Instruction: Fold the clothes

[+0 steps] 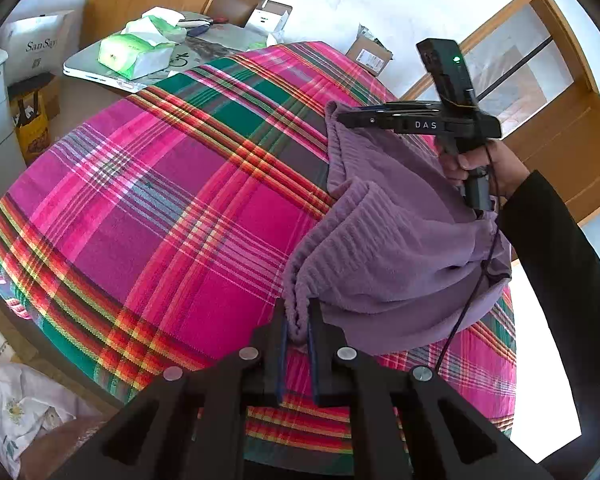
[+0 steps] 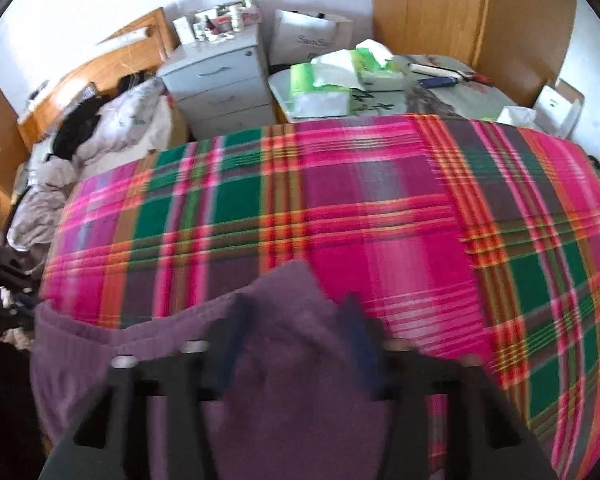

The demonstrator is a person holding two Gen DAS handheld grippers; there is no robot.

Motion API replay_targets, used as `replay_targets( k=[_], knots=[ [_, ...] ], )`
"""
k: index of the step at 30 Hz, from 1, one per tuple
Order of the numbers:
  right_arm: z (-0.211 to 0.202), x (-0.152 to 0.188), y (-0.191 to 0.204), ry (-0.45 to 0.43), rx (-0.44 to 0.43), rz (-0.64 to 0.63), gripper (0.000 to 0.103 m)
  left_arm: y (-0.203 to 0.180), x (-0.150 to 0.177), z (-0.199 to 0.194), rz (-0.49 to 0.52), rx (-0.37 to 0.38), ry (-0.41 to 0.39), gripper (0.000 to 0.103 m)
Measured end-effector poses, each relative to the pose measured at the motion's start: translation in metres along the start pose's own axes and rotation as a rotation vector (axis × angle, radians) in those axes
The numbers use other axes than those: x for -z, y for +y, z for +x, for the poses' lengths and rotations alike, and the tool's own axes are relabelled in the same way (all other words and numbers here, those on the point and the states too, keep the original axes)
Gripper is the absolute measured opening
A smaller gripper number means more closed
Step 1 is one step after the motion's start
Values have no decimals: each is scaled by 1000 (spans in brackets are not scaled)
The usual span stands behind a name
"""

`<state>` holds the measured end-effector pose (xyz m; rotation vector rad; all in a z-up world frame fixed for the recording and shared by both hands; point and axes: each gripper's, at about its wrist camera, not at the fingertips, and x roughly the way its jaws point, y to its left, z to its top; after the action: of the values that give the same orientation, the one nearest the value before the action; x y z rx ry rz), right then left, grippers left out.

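Here's the purple knit garment (image 1: 400, 248), bunched up on the pink, green and orange plaid cloth (image 1: 172, 208) that covers the worktop, sitting toward the near right side of it in the left wrist view. The left hand-held gripper (image 1: 298, 320) is pinched narrow on a gathered ribbed edge of the garment, the fabric squeezed right between its two fingers. Over on the far side of the heap, the right hand-held gripper (image 1: 344, 118) reaches in level from the right, a person's hand (image 1: 472, 160) on its grip and a dark sleeve (image 1: 560, 264) behind it; its tips sit at a raised corner of the purple knit. From the right wrist view, a peak of the garment (image 2: 292, 320) stands up between the right hand-held gripper's (image 2: 296, 320) fingers, which sit moderately apart; the picture is smeared, so I cannot tell whether the pads actually press on the cloth. Beyond the plaid, packs of green-and-white tissues (image 1: 136, 50) lie on a pale table, with a white paper bag (image 1: 36, 50) and a grey drawer unit (image 2: 220, 84) off to the side, and a bed (image 2: 100, 128) with rumpled bedding
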<state>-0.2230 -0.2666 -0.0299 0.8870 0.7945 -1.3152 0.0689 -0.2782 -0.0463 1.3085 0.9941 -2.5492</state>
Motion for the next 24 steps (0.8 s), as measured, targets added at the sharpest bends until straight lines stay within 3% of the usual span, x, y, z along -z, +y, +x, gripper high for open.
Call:
replay_targets(
  k=[1, 3, 9, 15, 19, 24],
  knots=[
    [-2, 0, 5, 0, 27, -16, 9, -1, 0, 0, 4, -8, 0, 9],
    [-14, -2, 14, -27, 110, -32, 9, -4, 1, -3, 17, -22, -9, 9],
    [-98, -10, 33, -260, 374, 8, 9, -30, -7, -32, 97, -41, -116, 8],
    [-197, -10, 63, -492, 642, 67, 9, -75, -48, -85, 220, -88, -295, 8],
    [-259, -1, 73, -617, 746, 124, 9, -99, -68, -118, 264, -85, -384, 8],
    [-306, -2, 89, -693, 820, 125, 8, -122, -84, -160, 306, -92, -496, 8]
  ],
)
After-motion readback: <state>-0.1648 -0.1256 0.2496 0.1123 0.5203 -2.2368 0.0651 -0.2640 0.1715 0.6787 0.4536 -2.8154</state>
